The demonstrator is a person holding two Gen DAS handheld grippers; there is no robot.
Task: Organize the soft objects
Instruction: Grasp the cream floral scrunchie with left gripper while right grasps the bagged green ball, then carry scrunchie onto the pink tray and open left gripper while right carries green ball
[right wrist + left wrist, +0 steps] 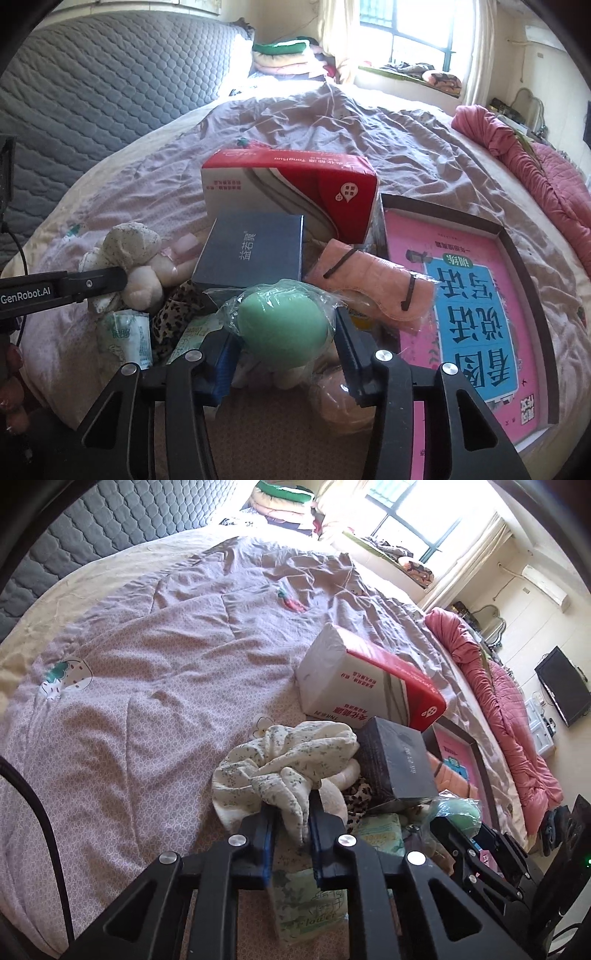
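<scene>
- The left tongs (293, 821) are pinched nearly shut on a fold of the floral cloth (284, 764), a crumpled cream rag printed with small green sprigs, at the near-left edge of the pile on the bed (122, 686).
- The right tongs (286, 332) are closed round the green sponge egg (282, 326), still in its clear plastic wrapper (325, 295), at the front of the same pile.
- The cloth looks light and limp; held by one fold, it would likely hang and drag its loose end, so a pinch nearer its bunched middle would carry it more tidily.
- The egg looks soft and springy, and its film slippery; a grip across the widest part, as here, seems safest, since a squeeze near the tip could let it pop free.
- Just beyond the tongs lie a leopard-print fabric (173, 314), a pale plush toy (142, 284), tissue packs (125, 339) and a rolled pink towel (373, 288) bound by two dark bands.
- Behind them stand a dark blue box (251, 251) and a red-and-white tissue box (295, 192); to the right, a shallow tray (517, 236) holds a pink book (469, 317).
</scene>
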